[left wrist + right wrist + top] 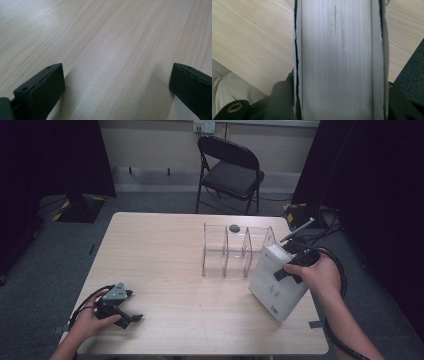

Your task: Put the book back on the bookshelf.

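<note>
2 right fingers [284,100] clamp white book [339,60] between them; left fingers [45,92] apart.

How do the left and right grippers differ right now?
The right gripper is shut on the white book, holding it tilted beside the clear organizer; the left gripper is open with nothing between its fingers. The right is raised; the left rests low on the table. Both are hand-held.

Book [276,282] stands right of the divider rack [235,251].
</note>
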Tool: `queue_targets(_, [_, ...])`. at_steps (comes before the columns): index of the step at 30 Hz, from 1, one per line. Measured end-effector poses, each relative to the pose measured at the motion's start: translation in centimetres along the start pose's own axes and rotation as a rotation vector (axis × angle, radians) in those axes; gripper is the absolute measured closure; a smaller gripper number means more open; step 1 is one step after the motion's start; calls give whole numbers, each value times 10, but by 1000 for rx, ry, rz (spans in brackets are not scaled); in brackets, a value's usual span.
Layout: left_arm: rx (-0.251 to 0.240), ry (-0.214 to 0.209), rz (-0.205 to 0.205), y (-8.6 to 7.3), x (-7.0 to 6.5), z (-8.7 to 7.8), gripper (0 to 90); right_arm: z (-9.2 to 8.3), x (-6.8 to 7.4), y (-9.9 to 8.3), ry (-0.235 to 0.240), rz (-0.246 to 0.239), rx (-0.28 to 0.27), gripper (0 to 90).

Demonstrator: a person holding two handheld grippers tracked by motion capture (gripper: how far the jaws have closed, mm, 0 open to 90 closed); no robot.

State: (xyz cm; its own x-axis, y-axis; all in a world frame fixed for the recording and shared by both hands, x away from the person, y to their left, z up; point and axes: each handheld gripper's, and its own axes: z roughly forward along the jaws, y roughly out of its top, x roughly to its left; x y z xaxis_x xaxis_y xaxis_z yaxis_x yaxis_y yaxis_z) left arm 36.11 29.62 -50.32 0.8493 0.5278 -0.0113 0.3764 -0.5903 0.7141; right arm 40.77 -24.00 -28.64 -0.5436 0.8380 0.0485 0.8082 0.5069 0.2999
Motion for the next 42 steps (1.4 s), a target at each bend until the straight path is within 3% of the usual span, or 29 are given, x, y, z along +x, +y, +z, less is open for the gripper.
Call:
queue_targets(26, [0,0,0,0,0,0,0,-3,-7,16,-12,33,1,521])
queue_targets(30, [0,0,0,0,0,0,0,-3,-7,19,-11,64,7,522])
queue_targets(35, [0,0,0,0,0,0,0,0,-7,23,-18,50,11,522])
queue_targets(42, [0,0,0,0,0,0,0,0,-9,27,-27,65,14,522])
